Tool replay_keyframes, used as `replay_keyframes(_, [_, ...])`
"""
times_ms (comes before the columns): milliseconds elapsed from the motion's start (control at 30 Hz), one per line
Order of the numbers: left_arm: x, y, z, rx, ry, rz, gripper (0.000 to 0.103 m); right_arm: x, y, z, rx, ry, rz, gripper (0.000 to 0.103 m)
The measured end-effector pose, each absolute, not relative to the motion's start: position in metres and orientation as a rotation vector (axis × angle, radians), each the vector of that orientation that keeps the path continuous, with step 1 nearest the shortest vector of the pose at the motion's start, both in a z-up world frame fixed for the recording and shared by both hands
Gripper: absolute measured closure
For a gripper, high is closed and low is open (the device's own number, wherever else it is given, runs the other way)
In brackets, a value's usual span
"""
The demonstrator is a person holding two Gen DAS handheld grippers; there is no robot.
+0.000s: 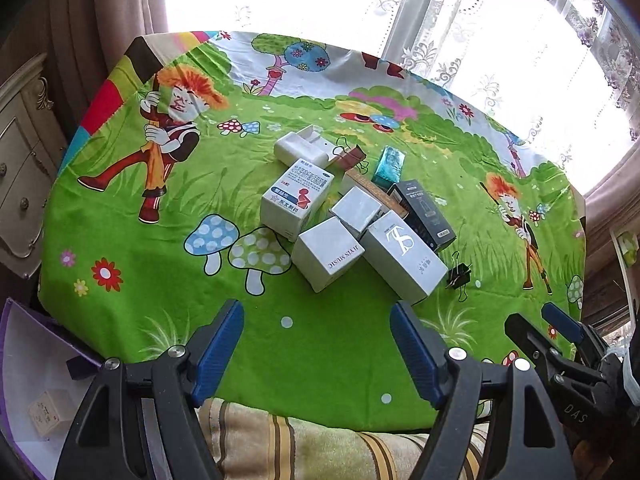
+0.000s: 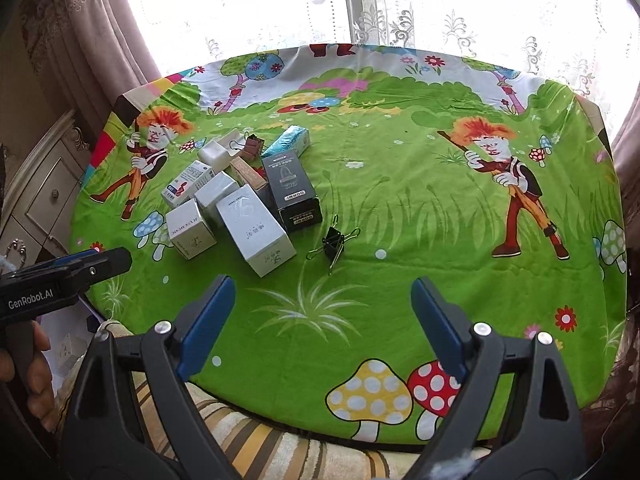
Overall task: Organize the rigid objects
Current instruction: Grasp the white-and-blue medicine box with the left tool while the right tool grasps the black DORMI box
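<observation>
White cardboard boxes (image 1: 360,240) are crowding the green-clothed counter (image 1: 160,240); both grippers' fingers (image 1: 218,348) (image 2: 206,328) are hovering wide open, empty; approaching squarely looks wisest.

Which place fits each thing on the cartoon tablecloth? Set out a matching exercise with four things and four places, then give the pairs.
Things:
1. black binder clip
2. black box
3. teal packet
4. JIYIN MUSIC box

Places:
A. farthest toward the window
B. alone, just right of the pile
C. near left corner of the pile
D. beside the tall white box

Pairs: 1-B, 2-D, 3-A, 4-C
</observation>
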State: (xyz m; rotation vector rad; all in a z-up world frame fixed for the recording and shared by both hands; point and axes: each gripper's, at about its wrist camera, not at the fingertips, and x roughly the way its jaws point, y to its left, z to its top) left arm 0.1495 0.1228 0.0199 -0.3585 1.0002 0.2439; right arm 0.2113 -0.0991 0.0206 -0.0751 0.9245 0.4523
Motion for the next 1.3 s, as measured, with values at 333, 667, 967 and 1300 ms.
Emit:
replay_keyframes(333, [0.210, 0.153, 0.014, -0.305, 0.997, 0.271, 0.032, 0.254, -0.071, 0.020, -0.074, 0.942, 0.465, 0.012])
replay_keyframes(667, [0.248, 0.170, -0.016, -0.280, 1.049, 0.232, 0.037, 0.294, -0.031, -0.002, -0.117, 0.964, 0.480, 0.018])
replay_keyframes(967, [0.265, 0.177, -0.040, -0.285, 1.087, 0.202, 0.043, 0.318, -0.016, -0.031, -0.154, 1.021, 0.493, 0.030])
replay_keyframes(1300, [0.270, 0.173, -0.050, -0.278, 1.075, 0.203, 0.058, 0.321, -0.005, -0.043, -0.223, 1.013, 0.499, 0.060])
